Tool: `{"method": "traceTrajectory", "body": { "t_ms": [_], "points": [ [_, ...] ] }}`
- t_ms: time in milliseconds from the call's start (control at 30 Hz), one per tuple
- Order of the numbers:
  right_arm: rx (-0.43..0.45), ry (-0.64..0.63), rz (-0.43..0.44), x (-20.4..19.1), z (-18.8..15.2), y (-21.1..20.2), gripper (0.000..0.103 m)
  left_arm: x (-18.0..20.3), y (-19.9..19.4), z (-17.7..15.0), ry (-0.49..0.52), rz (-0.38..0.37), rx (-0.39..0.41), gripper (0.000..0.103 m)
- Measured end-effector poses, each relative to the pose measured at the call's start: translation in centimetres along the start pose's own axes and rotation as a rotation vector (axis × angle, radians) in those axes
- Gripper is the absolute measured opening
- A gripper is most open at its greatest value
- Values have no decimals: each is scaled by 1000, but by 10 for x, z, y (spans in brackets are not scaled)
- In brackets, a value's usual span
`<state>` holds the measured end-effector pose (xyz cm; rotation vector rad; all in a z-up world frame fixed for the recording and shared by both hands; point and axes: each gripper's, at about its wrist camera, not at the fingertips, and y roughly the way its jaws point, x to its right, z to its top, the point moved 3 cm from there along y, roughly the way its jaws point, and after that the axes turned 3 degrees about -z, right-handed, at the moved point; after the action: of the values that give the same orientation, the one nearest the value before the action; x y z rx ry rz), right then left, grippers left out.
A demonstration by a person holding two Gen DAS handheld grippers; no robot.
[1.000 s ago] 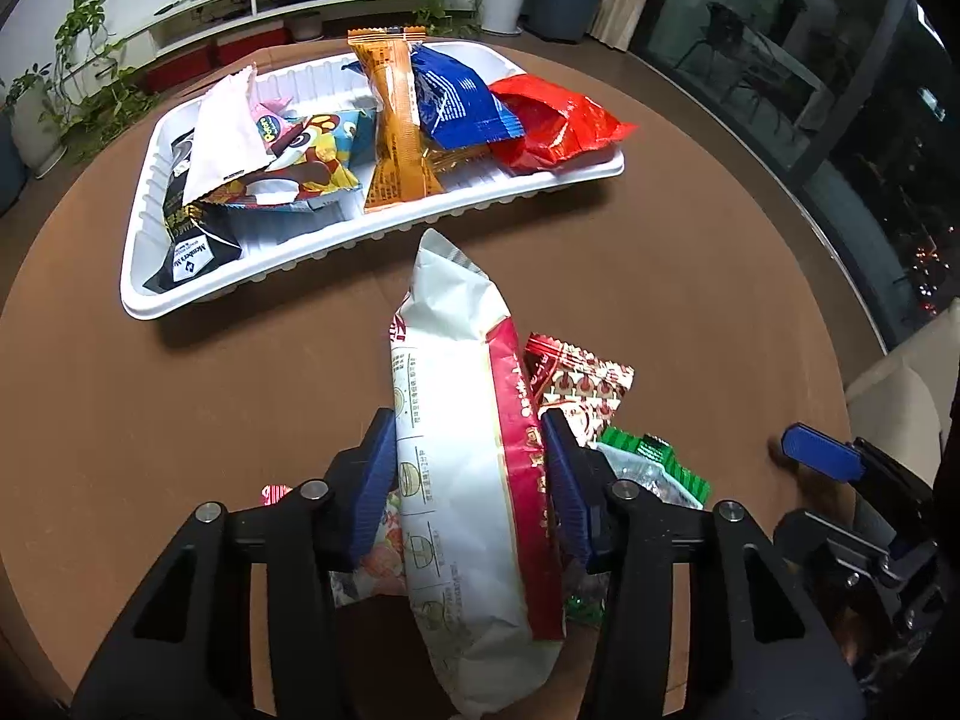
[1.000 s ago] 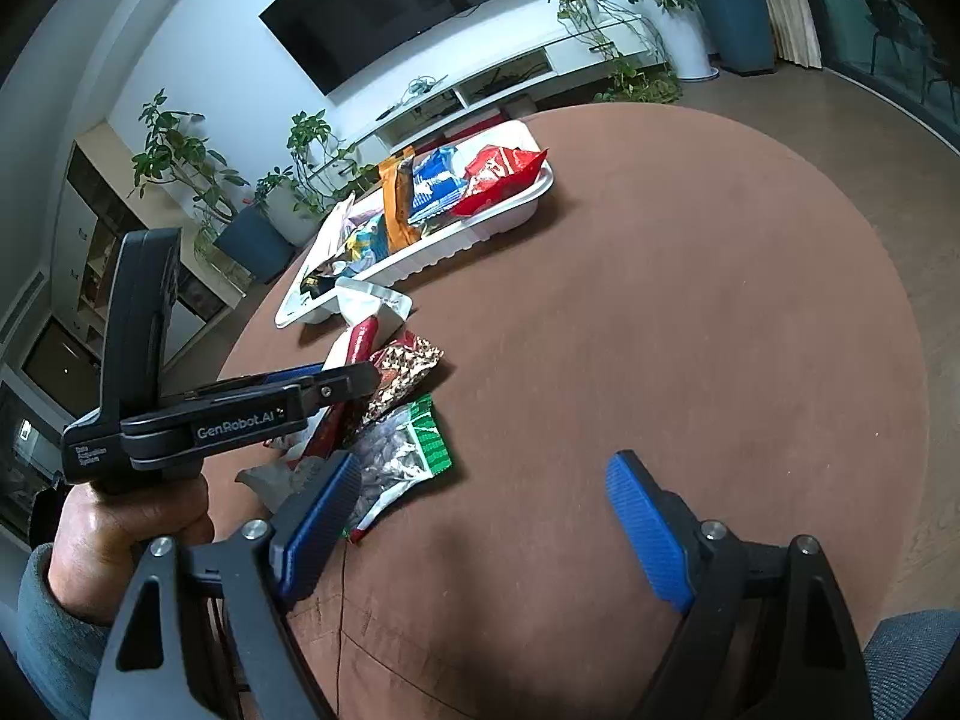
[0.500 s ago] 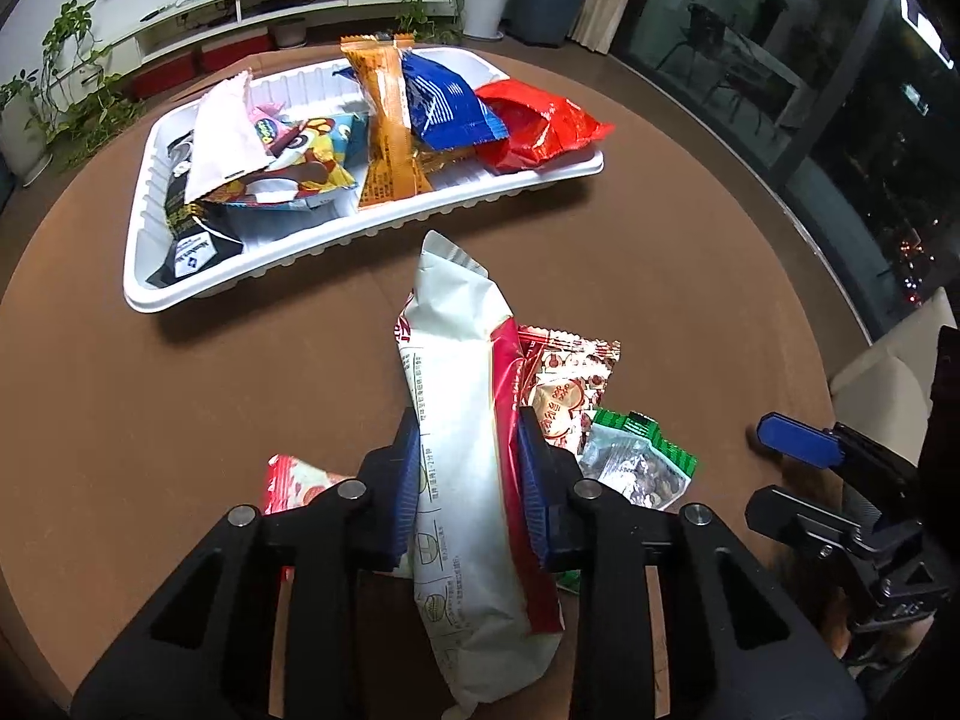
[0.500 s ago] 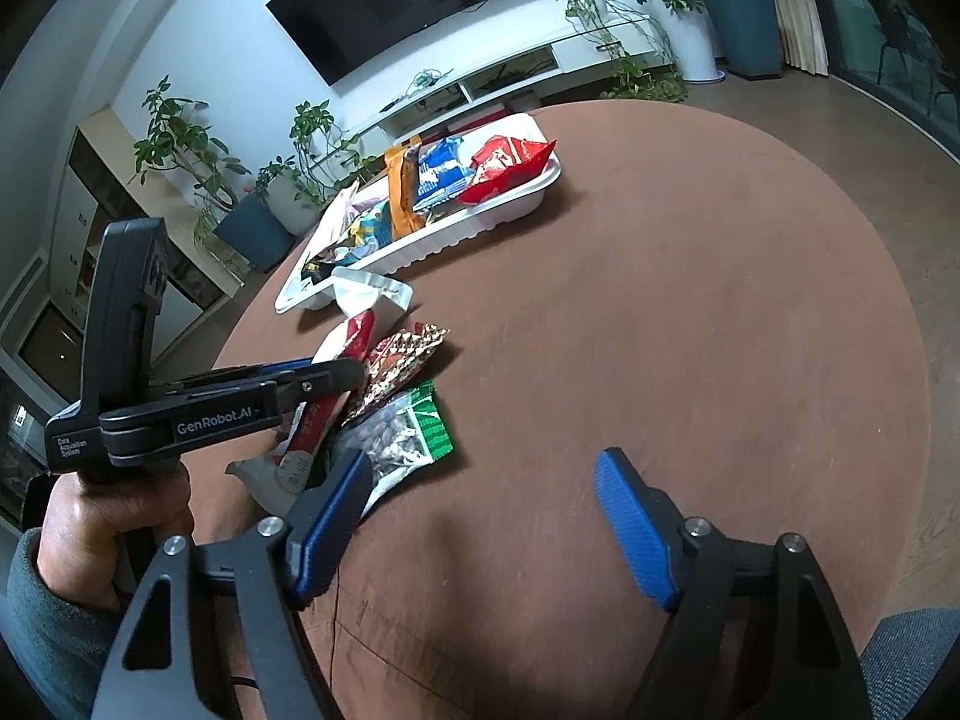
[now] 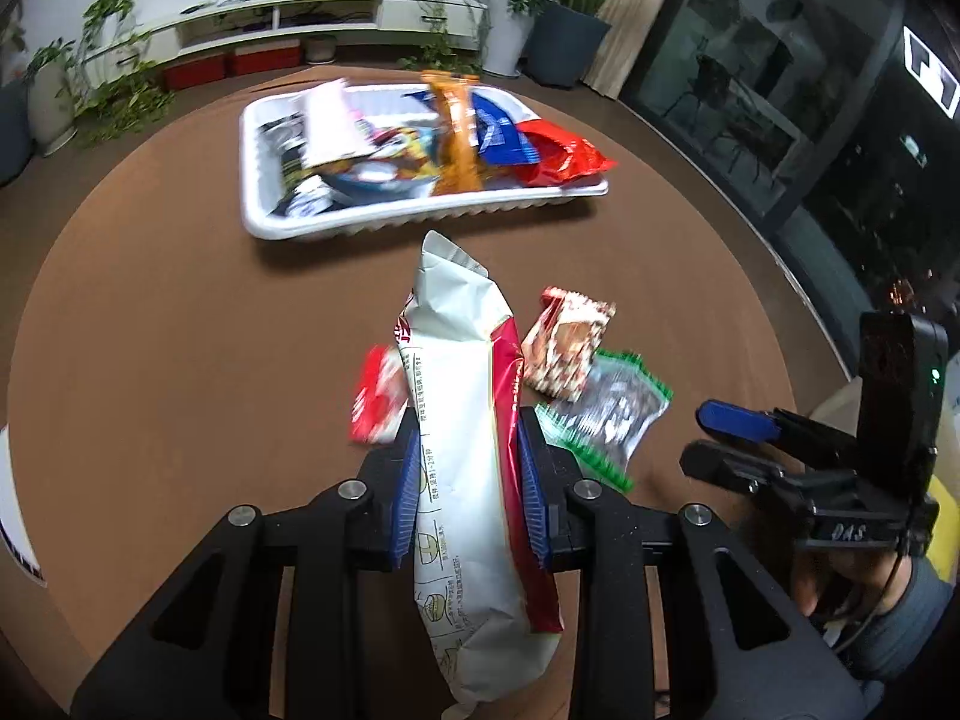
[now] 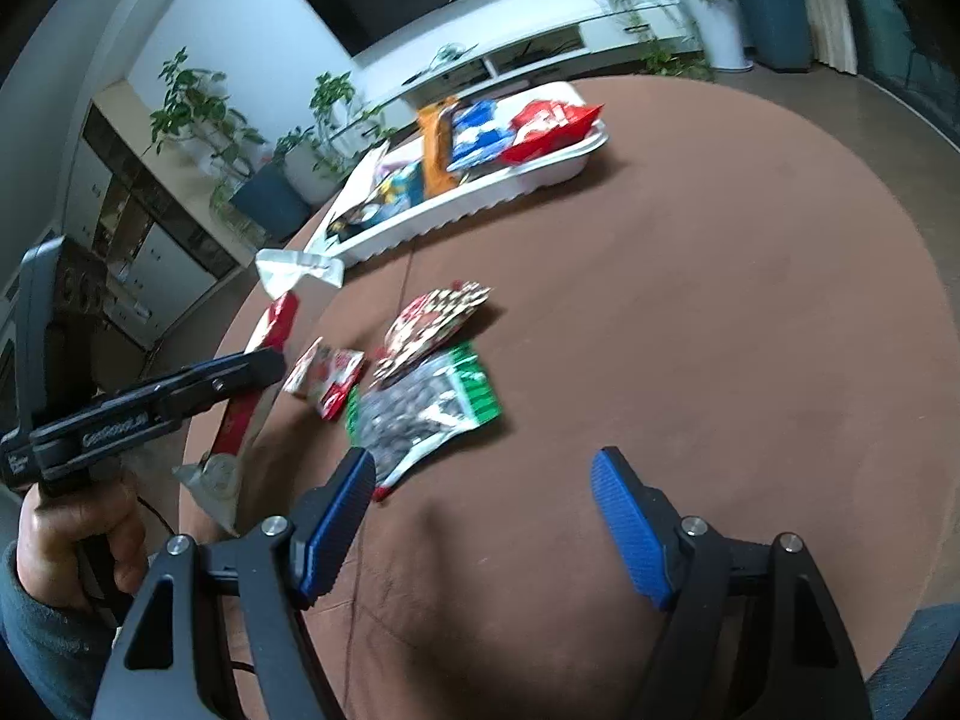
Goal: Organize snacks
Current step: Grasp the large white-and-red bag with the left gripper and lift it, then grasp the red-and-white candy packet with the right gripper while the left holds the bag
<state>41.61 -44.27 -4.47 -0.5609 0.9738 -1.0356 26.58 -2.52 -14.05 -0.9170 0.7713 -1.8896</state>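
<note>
The left gripper (image 5: 468, 498) has its jaws closed on the long white-and-red snack bag (image 5: 465, 420), lifted above the desk (image 5: 180, 360); the right gripper (image 6: 480, 516) has its jaws wide open.

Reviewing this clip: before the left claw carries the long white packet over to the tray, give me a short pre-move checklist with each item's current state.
1. Left claw shut on the long white packet: ok, pads press both sides.
2. Packet off the table: ok; the right wrist view shows it raised.
3. Nothing clinging to the packet: cannot tell; the small red packet is blurred beside it.
4. Room in the white tray: not ok, snacks nearly fill it; one would need to lie on top.
5. Right claw out of the path: ok, open and off to the side.
6. Grip balance: cannot tell; much of the packet overhangs ahead.
</note>
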Motion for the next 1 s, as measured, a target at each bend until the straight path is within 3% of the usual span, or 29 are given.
{"method": "traceTrajectory", "body": {
  "t_ms": [267, 433, 667, 767, 1000],
  "points": [
    [-69, -75, 0, -39, 4, 18, 78, -8, -23, -45, -62, -17, 26, 27],
    [-39, -140, -17, -60, 17, 15, 77, -18, -32, -63, -112, -23, 45, 27],
    [-56, -440, -27, -109, 44, 39, 74, -25, -49, -76, -145, -26, 83, 27],
    [-93, -542, 27, -126, 51, 59, 70, -26, -56, -82, -160, -31, 93, 27],
    [-198, -780, 18, -152, 46, 98, 62, -26, -64, -90, -181, -44, 111, 27]
  ]
}}
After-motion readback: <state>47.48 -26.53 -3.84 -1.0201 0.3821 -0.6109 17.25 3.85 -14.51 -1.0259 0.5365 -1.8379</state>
